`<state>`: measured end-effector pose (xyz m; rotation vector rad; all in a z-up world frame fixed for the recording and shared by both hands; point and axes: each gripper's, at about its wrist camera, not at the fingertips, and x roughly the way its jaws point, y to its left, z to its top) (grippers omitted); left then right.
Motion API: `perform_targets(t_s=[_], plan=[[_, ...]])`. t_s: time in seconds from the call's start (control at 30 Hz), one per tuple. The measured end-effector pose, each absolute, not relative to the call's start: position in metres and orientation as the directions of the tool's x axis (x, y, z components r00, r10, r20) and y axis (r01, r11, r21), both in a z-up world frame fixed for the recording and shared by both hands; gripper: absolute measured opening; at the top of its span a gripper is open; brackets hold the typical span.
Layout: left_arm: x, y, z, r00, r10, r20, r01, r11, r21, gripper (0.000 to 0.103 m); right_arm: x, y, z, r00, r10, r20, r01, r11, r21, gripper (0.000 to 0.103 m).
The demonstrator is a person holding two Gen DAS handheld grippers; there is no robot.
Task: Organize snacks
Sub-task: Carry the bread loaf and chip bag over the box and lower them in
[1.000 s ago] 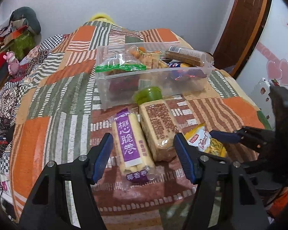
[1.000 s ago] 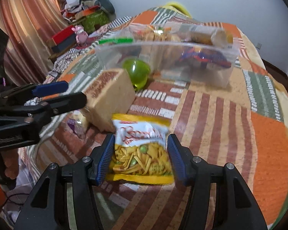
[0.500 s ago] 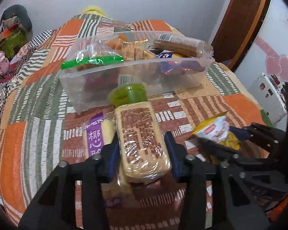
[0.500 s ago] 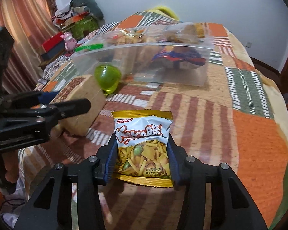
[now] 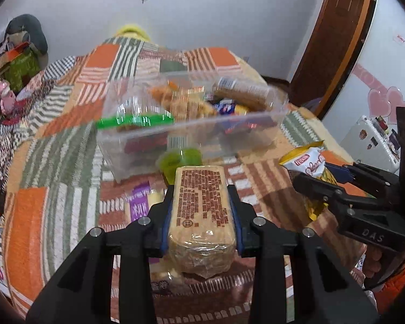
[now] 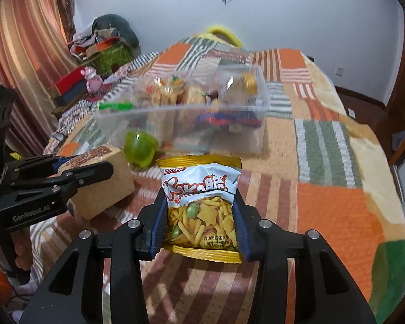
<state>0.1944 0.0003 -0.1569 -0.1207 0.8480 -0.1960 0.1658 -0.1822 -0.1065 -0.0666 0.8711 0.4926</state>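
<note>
Black left gripper [image 5: 201,210] clamped on the tan cracker pack [image 5: 201,216], lifted over the purple wafer pack [image 5: 138,202] on the quilt [image 5: 48,162]. Right gripper [image 6: 199,216] clamped on the yellow snack bag [image 6: 201,205]. Beyond: green cup [image 6: 140,149] touching the clear bin [image 5: 191,132], bin already holding snacks.

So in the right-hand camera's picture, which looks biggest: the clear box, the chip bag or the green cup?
Largest to smallest, as they look:
1. clear box
2. chip bag, though it sits much nearer the camera, held in the right gripper, so its look is inflated
3. green cup
</note>
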Motion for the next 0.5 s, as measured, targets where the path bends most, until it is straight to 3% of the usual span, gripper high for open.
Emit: perform_targets(t_s=[0.5], plan=[[0.233, 0.02, -0.097, 0.747, -0.207, -0.631, 0.105, 0.975, -0.195, 0.035, 0.2, -0.161, -0.054, 0.637, 0.434, -0.637, -0.47, 0.874, 0.126, 0.04]])
